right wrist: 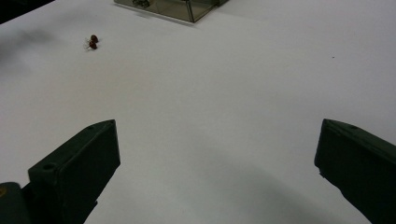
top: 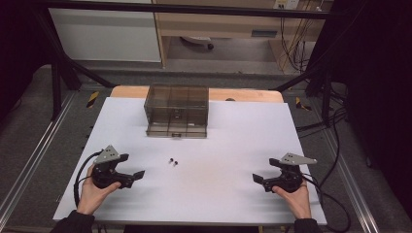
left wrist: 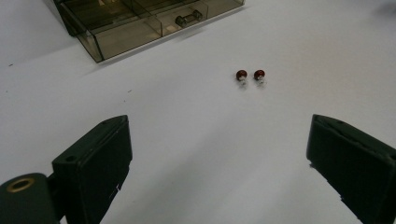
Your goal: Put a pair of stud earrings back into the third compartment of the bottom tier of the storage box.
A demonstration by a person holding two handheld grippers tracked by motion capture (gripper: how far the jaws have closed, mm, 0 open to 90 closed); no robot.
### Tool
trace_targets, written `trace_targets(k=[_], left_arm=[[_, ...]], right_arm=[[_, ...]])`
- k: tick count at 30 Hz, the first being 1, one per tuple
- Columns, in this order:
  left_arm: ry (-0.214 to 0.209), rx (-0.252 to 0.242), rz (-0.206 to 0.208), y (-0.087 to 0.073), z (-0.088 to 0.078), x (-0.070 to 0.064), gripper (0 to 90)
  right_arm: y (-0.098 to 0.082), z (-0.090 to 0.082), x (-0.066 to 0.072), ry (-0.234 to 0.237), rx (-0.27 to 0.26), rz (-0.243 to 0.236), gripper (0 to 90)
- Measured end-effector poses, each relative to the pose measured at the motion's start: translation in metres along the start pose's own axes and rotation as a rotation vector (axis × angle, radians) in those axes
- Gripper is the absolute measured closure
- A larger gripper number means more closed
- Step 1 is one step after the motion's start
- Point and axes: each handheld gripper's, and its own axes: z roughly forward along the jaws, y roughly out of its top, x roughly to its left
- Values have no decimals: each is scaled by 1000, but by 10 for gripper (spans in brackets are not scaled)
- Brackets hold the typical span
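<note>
Two beads [left wrist: 250, 75] amid open table [top: 228, 194]

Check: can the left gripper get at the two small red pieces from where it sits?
Probably yes. The left gripper is open, and only bare table lies between it and the two red pieces, which sit apart from the drawer box.
</note>
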Motion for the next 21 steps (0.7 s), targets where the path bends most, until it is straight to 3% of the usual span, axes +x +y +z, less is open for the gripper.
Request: trace_targets(k=[9, 21], left_arm=[[7, 11, 16, 12, 9, -7, 75], [8, 46, 27, 31, 37, -18, 96]], right_arm=[[0, 0, 0, 1, 2, 0, 7], [-1, 2, 1, -3, 12, -8, 8]])
